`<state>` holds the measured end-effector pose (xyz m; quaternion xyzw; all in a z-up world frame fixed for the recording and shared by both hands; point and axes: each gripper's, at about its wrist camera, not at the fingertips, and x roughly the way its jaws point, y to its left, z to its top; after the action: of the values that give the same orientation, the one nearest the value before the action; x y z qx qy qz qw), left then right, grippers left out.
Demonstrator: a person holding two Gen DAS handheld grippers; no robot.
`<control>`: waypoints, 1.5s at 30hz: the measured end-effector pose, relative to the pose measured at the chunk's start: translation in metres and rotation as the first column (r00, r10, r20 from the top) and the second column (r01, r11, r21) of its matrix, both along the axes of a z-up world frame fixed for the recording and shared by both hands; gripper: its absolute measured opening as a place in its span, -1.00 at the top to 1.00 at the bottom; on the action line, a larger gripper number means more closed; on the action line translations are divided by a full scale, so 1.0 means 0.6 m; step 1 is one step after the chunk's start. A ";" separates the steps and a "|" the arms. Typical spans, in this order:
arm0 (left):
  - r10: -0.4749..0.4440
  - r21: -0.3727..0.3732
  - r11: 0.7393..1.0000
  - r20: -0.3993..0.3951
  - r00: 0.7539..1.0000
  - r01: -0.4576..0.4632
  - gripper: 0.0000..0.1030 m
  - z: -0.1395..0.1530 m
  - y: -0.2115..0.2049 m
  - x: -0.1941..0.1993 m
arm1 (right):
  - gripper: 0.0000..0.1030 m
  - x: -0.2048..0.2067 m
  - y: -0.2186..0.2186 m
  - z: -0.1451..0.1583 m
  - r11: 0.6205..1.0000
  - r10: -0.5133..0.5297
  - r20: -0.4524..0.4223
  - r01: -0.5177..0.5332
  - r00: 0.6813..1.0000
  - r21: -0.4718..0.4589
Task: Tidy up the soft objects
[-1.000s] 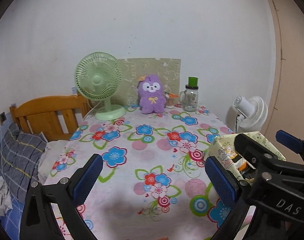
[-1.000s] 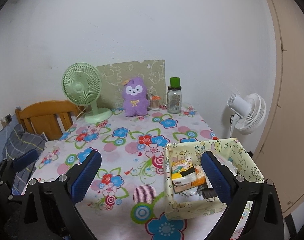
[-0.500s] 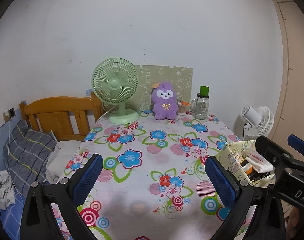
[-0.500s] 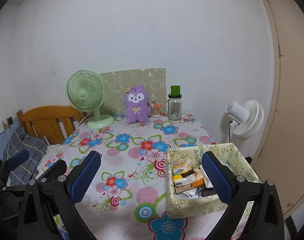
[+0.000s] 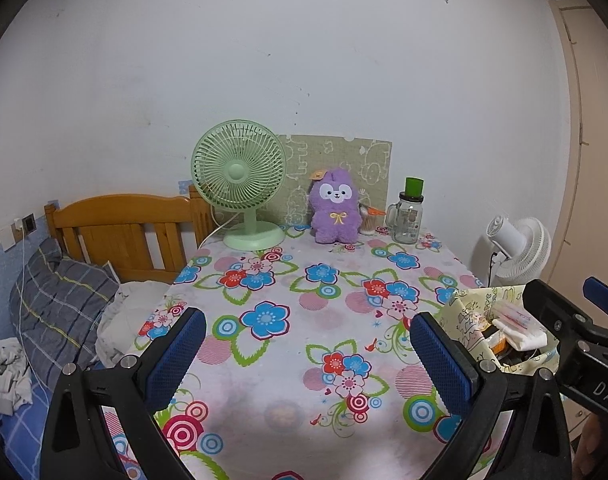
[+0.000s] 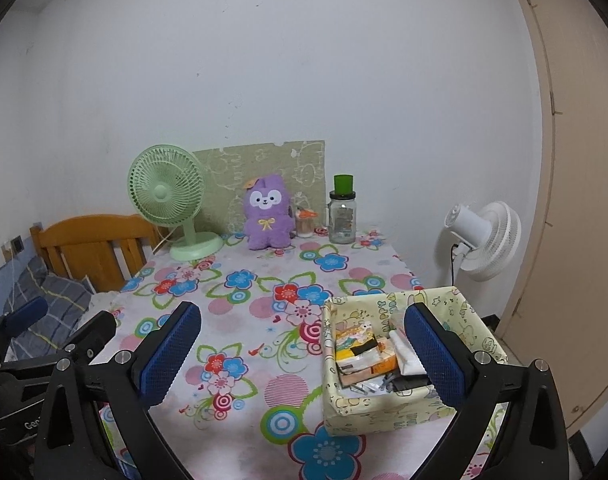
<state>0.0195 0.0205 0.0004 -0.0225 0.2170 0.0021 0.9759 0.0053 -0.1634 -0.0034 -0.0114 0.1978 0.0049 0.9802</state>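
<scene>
A purple plush toy (image 5: 335,211) (image 6: 268,213) sits upright at the far end of the flowered table, against a green patterned board. A yellow-green fabric box (image 6: 407,404) (image 5: 469,320) stands at the table's near right corner and holds packets and small items. My left gripper (image 5: 307,354) hovers open above the near middle of the table, with nothing between its blue pads. My right gripper (image 6: 304,350) is open too, its right finger over the box. The right gripper's body shows at the right edge of the left wrist view.
A green desk fan (image 5: 240,184) stands left of the plush. A glass jar with a green lid (image 5: 408,216) and a small cup (image 6: 305,224) stand to its right. A wooden bed headboard (image 5: 124,232) and pillow lie left; a white fan (image 6: 483,240) stands right.
Both grippers have pulled back and risen, so the table looks farther away. The box has slid toward the right edge of the left wrist view. Both stay open.
</scene>
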 end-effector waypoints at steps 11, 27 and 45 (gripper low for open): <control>0.004 -0.001 1.000 -0.004 1.000 -0.004 -0.99 0.000 -0.003 0.000 | -0.99 0.000 -0.003 0.001 1.000 0.003 0.000 -0.003 1.000 0.006; 0.003 -0.004 1.000 -0.005 1.000 -0.003 -0.99 -0.002 -0.005 0.002 | -0.99 0.004 -0.008 -0.003 1.000 -0.011 -0.005 0.011 1.000 0.009; 0.005 -0.003 1.000 -0.008 1.000 -0.005 -0.99 -0.002 -0.006 0.004 | -0.99 0.002 -0.009 -0.003 1.000 -0.011 -0.006 0.012 1.000 0.008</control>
<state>0.0217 0.0169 -0.0005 -0.0247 0.2209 0.0042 0.9750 0.0068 -0.1689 -0.0051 -0.0066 0.2008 0.0001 0.9796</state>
